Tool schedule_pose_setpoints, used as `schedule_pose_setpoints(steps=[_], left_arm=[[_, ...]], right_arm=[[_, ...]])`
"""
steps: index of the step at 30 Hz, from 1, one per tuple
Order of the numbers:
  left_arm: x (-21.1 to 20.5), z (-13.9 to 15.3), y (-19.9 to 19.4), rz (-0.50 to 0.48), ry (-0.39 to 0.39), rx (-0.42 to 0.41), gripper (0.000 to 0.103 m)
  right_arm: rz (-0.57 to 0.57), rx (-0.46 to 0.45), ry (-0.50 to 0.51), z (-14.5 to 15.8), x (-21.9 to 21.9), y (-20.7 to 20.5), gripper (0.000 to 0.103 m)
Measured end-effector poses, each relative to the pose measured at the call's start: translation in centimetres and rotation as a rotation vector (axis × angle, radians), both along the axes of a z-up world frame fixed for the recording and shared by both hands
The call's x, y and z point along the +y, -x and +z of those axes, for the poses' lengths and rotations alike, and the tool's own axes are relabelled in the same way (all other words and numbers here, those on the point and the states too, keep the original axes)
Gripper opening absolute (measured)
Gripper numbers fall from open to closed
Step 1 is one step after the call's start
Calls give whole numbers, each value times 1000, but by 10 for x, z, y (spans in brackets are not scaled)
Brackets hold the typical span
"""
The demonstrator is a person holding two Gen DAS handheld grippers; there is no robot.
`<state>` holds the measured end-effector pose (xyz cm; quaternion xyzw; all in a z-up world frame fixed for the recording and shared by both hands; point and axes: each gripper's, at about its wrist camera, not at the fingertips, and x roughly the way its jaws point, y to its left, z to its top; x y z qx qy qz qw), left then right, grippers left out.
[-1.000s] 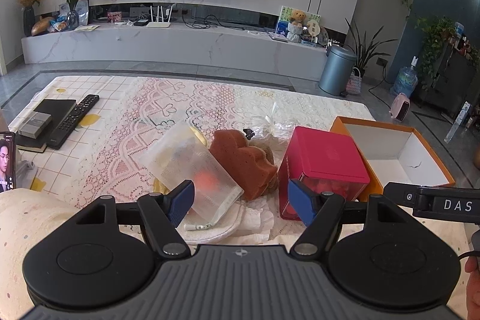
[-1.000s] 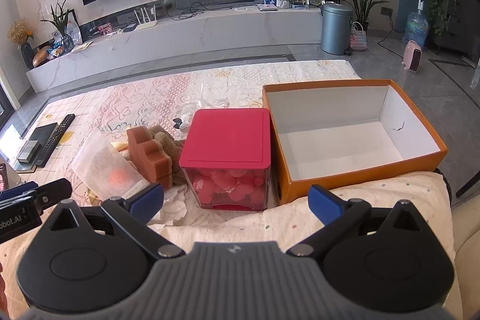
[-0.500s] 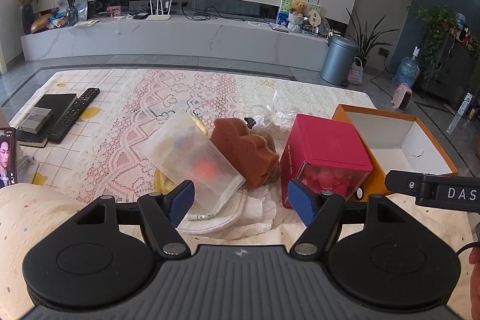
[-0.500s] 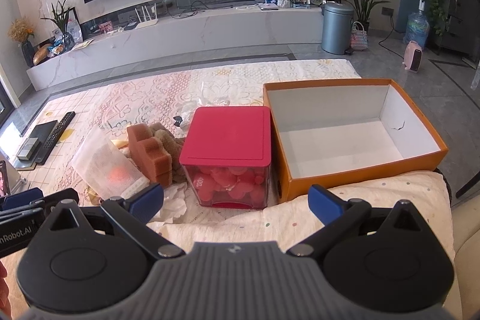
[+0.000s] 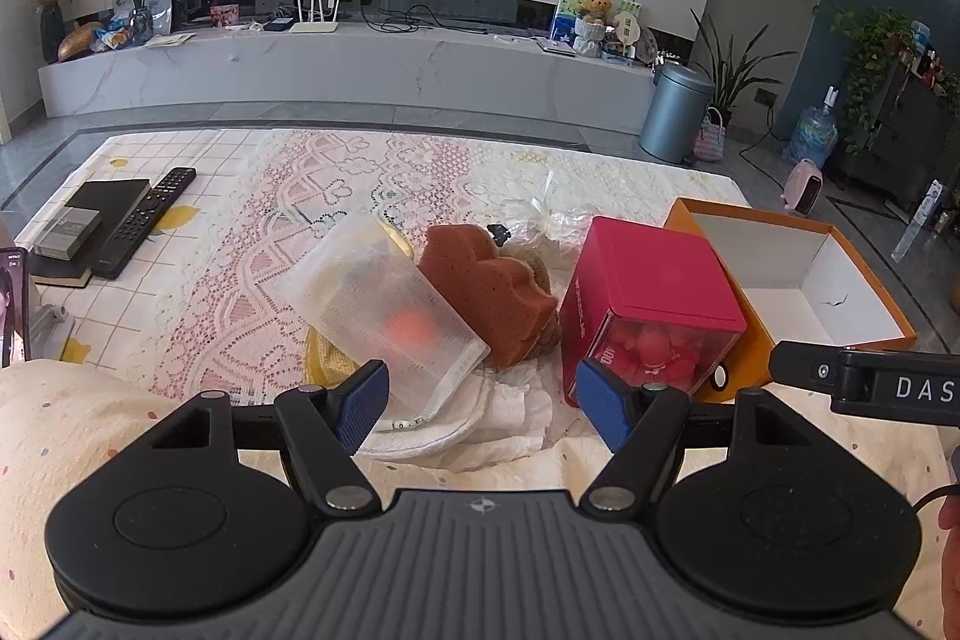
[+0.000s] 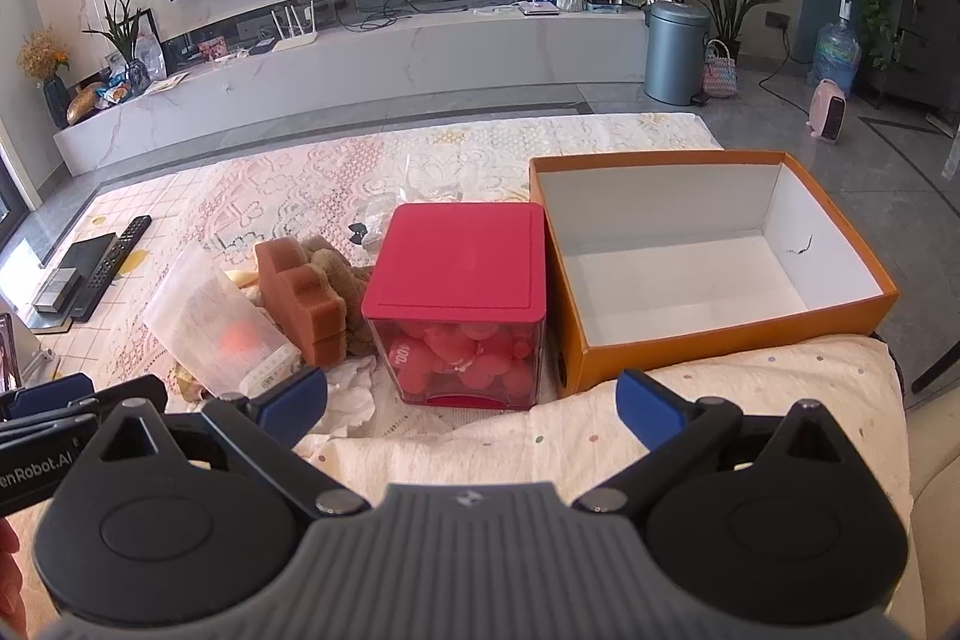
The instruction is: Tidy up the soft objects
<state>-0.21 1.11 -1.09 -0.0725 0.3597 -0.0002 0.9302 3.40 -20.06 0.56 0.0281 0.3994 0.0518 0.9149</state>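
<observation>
On the lace-covered table (image 5: 372,172), the soft things are sitting bunched in one heap, seemingly gathered within easy reach of the empty orange box (image 6: 708,250) waiting open at about 3 o'clock of them in the right wrist view, which is likely serving as their destination. A brown sponge (image 5: 486,280) is leaning at the middle of the heap, with a frosted pouch (image 5: 384,304) lying against it at its 9 o'clock and crumpled white cloth (image 5: 498,412) spreading at its 6 o'clock. A red-lidded clear box (image 6: 462,304) of red pieces is standing at the sponge's 3 o'clock, touching the orange box. The left gripper (image 5: 483,403) is hovering wide apart over the near edge of the cloth, clasping nothing. The right gripper (image 6: 471,409) is likewise spread wide and empty, hanging short of the red-lidded box; nothing is being touched yet.
</observation>
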Motion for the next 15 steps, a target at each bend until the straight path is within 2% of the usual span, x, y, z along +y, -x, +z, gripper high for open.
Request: schedule_pose_setpoints(steps=[15], left_arm=[[-2, -6, -1, -10, 4, 6, 84]], right_arm=[[9, 16, 10, -3, 2, 2, 100]])
